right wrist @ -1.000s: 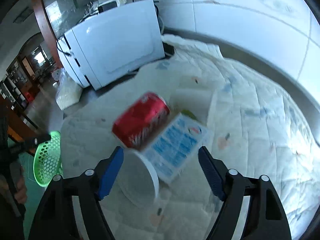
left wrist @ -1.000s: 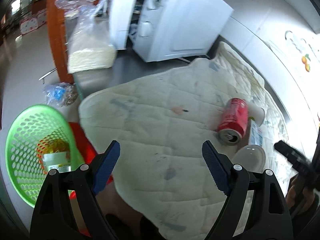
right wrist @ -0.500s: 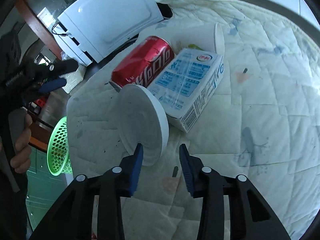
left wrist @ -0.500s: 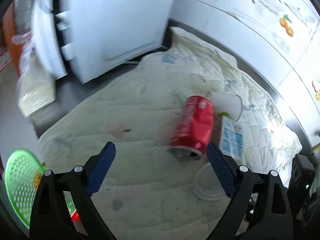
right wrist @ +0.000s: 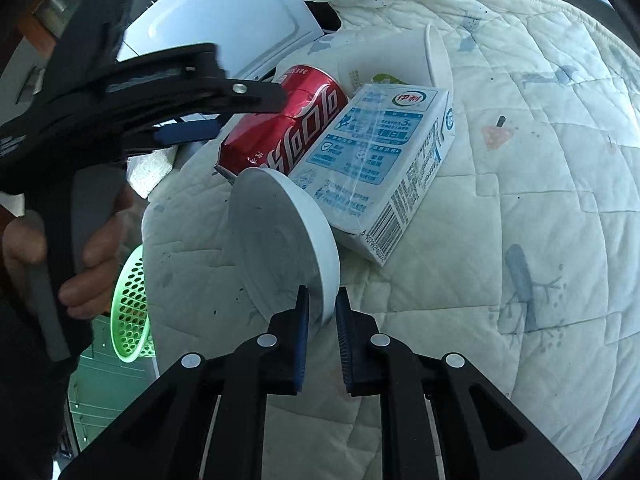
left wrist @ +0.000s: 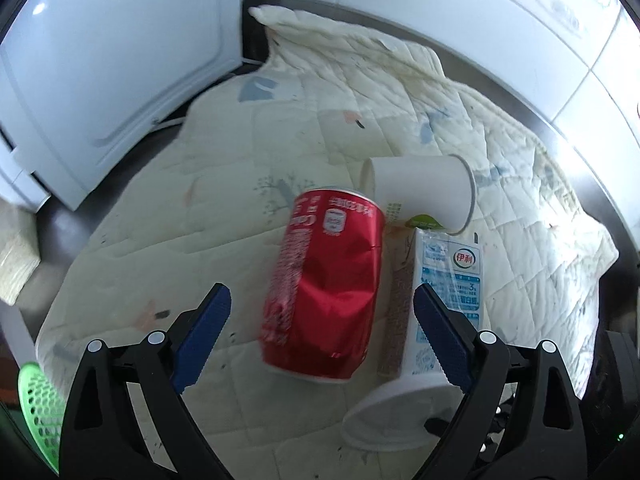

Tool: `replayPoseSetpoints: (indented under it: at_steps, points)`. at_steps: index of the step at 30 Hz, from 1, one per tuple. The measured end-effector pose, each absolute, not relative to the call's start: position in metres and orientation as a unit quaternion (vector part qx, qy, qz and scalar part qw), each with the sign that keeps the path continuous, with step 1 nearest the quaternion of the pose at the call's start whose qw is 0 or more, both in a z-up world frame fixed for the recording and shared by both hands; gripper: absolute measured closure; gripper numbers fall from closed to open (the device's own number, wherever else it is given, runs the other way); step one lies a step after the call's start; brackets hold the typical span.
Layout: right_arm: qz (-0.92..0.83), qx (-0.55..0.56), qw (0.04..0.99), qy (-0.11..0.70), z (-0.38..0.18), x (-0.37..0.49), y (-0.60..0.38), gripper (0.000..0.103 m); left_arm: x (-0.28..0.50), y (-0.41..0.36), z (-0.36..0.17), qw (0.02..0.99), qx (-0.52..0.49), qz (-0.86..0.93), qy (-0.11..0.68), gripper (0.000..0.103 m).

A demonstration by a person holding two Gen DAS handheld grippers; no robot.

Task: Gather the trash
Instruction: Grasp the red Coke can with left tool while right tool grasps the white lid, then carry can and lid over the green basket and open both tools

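Note:
A dented red cola can [left wrist: 324,292] lies on its side on a cream quilted cloth [left wrist: 180,216]. My left gripper [left wrist: 320,340] is open, its jaws on either side of the can's near end. A blue-and-white milk carton [left wrist: 448,304] lies right of the can, and a white paper cup [left wrist: 420,188] lies on its side behind. My right gripper [right wrist: 321,314] is shut on the rim of a white lid [right wrist: 280,240], which stands tilted against the carton [right wrist: 380,160] and the can [right wrist: 288,120]. The lid also shows in the left wrist view [left wrist: 396,416].
A white appliance [left wrist: 100,72] stands at the back left of the cloth. A green mesh basket [right wrist: 132,300] sits low beyond the cloth's left edge and also shows in the left wrist view [left wrist: 38,412]. A white tiled wall [left wrist: 500,12] runs behind.
My left gripper swung from the basket toward the can and now straddles it. My right gripper closed on the white lid's rim and tipped it up.

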State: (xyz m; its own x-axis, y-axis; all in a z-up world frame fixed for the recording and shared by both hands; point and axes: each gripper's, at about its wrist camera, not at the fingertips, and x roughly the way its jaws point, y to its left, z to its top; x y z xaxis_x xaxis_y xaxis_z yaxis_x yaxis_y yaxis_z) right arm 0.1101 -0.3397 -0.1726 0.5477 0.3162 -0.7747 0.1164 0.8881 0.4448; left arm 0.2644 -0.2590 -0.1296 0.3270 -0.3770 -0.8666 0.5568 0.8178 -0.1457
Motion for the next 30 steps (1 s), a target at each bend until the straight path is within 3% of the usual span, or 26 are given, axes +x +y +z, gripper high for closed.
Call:
replayPoseSetpoints:
  at_steps: [9,11,15,30]
  points:
    - [0.062,0.225,0.851,0.47,-0.173,0.106,-0.345,0.091,0.281,-0.271,-0.15,0.793,0.088,-0.295,0.525,0.015]
    - [0.062,0.225,0.851,0.471,-0.174,0.106,-0.346,0.091,0.282,-0.274,-0.154,0.79,0.091,-0.296,0.529,0.018]
    - [0.063,0.223,0.851,0.471,-0.172,0.107,-0.345,0.091,0.285,-0.276,-0.161,0.787,0.09,-0.296,0.534,0.035]
    - [0.08,0.199,0.862,0.46,-0.157,0.105,-0.335,0.093,0.275,-0.202,-0.127,0.819,0.023,-0.266,0.507,0.037]
